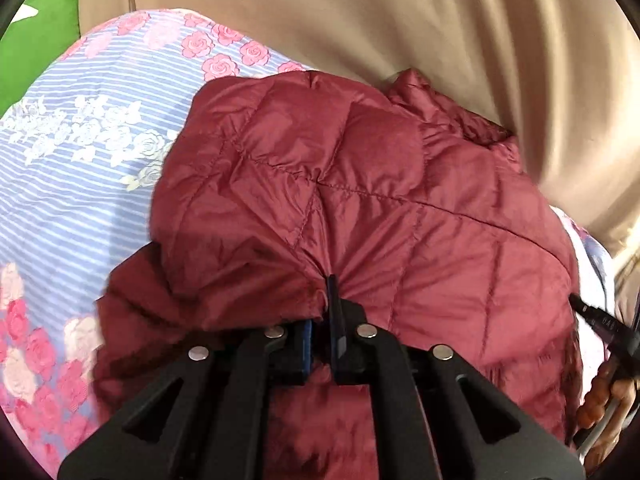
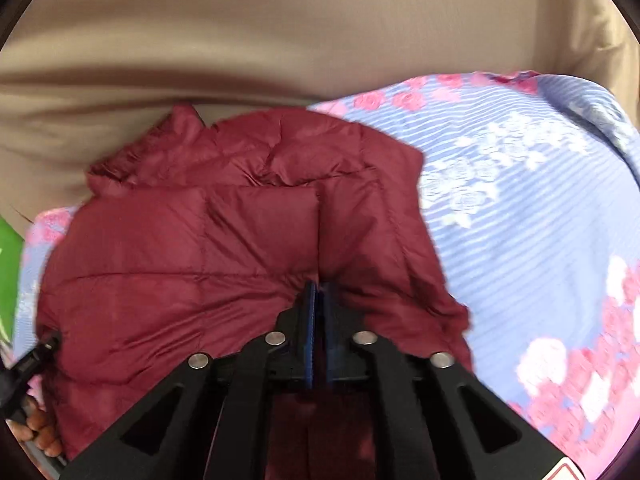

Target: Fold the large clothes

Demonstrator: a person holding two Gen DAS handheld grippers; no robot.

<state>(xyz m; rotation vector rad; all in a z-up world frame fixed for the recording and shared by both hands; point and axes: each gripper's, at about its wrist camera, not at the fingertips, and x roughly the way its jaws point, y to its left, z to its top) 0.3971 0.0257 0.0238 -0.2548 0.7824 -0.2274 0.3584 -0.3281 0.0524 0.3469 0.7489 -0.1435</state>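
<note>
Both grippers pinch the dark red quilted puffer jacket (image 1: 360, 184).

The left gripper (image 1: 332, 300) and right gripper (image 2: 318, 300) are clamped on its fabric; it lies on the blue striped rose-print bedsheet (image 1: 80, 200).

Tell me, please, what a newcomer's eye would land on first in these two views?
A dark red quilted jacket fills the middle of both views, puffed up on a blue striped sheet with pink roses. Each claw, left and right, is shut on a pinch of its fabric. Tan cloth rises behind.
</note>
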